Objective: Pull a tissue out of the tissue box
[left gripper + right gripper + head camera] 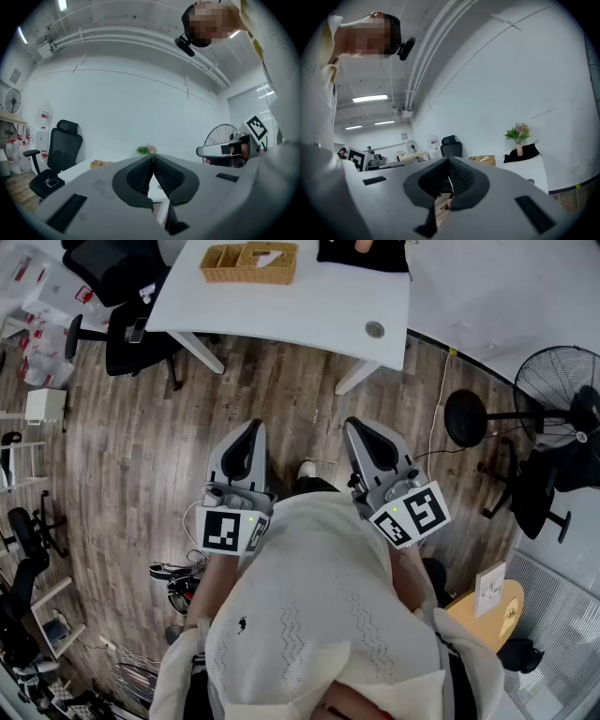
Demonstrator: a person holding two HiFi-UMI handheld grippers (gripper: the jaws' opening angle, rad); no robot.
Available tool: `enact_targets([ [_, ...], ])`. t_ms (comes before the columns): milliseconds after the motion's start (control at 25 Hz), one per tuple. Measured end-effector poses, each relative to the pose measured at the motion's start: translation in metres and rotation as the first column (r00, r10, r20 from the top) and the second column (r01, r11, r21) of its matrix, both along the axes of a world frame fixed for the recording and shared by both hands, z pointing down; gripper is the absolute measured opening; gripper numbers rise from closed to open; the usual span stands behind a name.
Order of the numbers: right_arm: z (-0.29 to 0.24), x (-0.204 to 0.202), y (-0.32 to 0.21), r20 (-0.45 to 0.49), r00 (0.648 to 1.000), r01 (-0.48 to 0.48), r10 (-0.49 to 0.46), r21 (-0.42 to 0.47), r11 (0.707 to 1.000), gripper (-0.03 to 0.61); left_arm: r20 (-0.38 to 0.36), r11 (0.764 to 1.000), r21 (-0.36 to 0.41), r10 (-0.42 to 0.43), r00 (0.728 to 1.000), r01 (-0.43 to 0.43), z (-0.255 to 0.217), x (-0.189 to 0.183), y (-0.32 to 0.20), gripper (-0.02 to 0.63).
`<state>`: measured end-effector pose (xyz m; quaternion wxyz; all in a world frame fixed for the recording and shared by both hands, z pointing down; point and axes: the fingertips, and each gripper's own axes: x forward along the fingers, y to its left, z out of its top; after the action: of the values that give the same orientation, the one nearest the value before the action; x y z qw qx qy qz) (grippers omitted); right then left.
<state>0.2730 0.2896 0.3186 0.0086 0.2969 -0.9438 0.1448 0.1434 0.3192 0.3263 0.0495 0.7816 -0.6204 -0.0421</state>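
Wooden flooring fills the head view; the tissue box is seen on the white table at the top, left of centre. The left gripper and right gripper are held with jaws together, empty, well apart from it. One should be opened before the tissue is reached

Bright, even light fell from ceiling strip lights; shadows were soft, and both gripper views bent strongly into dark round edges.

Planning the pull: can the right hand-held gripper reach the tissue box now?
Probably not: the right hand-held gripper sits near the body, with floor between it and the tissue box on the table.
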Motion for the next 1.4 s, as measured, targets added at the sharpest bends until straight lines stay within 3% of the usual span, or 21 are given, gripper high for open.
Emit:
enact_targets([
  [320,-0.005,0.018,0.006,0.024,1.0,-0.003,0.003,0.003,1.0,0.0,0.038,0.999,0.019,-0.033,0.999,0.032,-0.013,0.008,0.01,0.012],
  [840,0.001,-0.017,0.019,-0.015,0.987,0.161,-0.161,0.027,0.987,0.0,0.043,0.987,0.008,-0.162,0.986,0.161,-0.003,-0.012,0.037,0.012],
  [1400,0.01,-0.022,0.0,-0.029,0.991,0.135,-0.134,0.013,0.991,0.001,0.043,0.985,0.012,-0.174,0.984,0.174,0.0,-0.023,0.02,0.012],
])
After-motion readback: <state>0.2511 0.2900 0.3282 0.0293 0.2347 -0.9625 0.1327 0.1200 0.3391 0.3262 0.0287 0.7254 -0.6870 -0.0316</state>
